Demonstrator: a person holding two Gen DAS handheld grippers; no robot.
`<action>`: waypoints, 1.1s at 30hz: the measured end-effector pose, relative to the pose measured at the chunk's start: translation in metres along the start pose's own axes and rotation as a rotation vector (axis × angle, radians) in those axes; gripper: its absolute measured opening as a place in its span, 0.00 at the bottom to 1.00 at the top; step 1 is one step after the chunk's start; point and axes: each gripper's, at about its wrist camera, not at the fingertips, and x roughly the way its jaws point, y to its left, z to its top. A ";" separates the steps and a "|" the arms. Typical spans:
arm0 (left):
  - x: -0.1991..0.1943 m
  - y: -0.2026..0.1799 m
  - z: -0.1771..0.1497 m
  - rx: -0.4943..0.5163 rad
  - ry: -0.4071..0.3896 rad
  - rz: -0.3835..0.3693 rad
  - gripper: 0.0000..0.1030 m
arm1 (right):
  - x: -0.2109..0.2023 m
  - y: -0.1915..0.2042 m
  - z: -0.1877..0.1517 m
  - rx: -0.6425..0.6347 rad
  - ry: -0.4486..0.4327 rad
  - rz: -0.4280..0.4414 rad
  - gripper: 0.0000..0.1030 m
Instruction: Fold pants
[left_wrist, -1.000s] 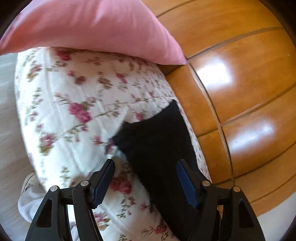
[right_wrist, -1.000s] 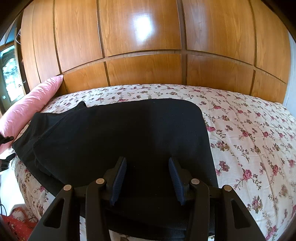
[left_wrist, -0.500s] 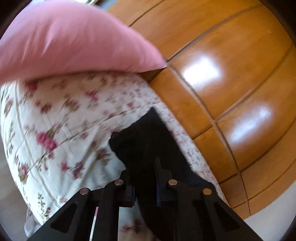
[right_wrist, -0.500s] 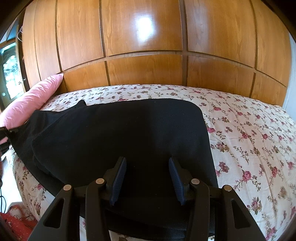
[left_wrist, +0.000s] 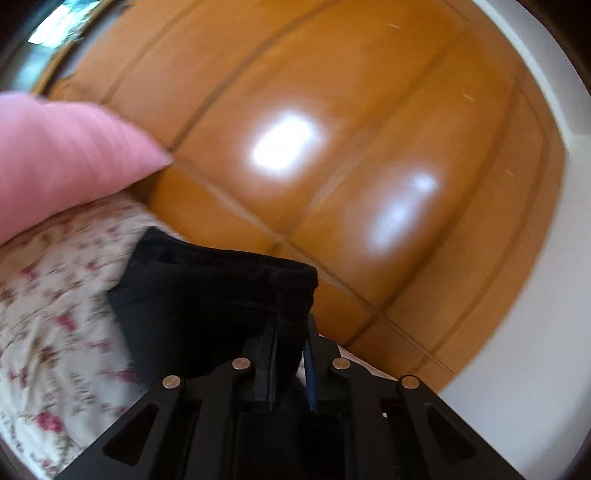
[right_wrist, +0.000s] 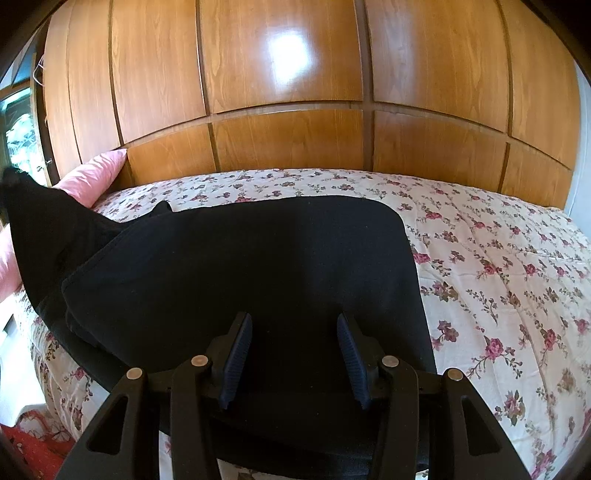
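Note:
Black pants (right_wrist: 258, 266) lie folded across the floral bedspread (right_wrist: 498, 258). My left gripper (left_wrist: 290, 354) is shut on the pants' end (left_wrist: 207, 295), and holds it lifted off the bed; in the right wrist view that raised end (right_wrist: 40, 221) stands up at the far left. My right gripper (right_wrist: 293, 354) is open and empty, just above the pants near the bed's front edge.
A pink pillow (right_wrist: 94, 175) lies at the bed's left end, also in the left wrist view (left_wrist: 66, 155). Wooden wardrobe panels (right_wrist: 288, 92) stand right behind the bed. A red rug (right_wrist: 33, 450) lies on the floor at lower left.
My left gripper closed on the pants' end and raised it off the bed. The right gripper has not moved.

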 end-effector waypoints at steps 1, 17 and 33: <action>0.005 -0.012 -0.001 0.024 0.011 -0.035 0.11 | 0.000 0.000 0.000 0.005 0.003 0.001 0.48; -0.011 0.040 -0.003 0.031 -0.008 0.208 0.08 | 0.001 -0.001 0.002 0.019 0.013 0.013 0.50; -0.031 0.154 -0.035 -0.271 0.102 0.509 0.35 | 0.000 -0.001 0.002 0.015 0.011 0.010 0.50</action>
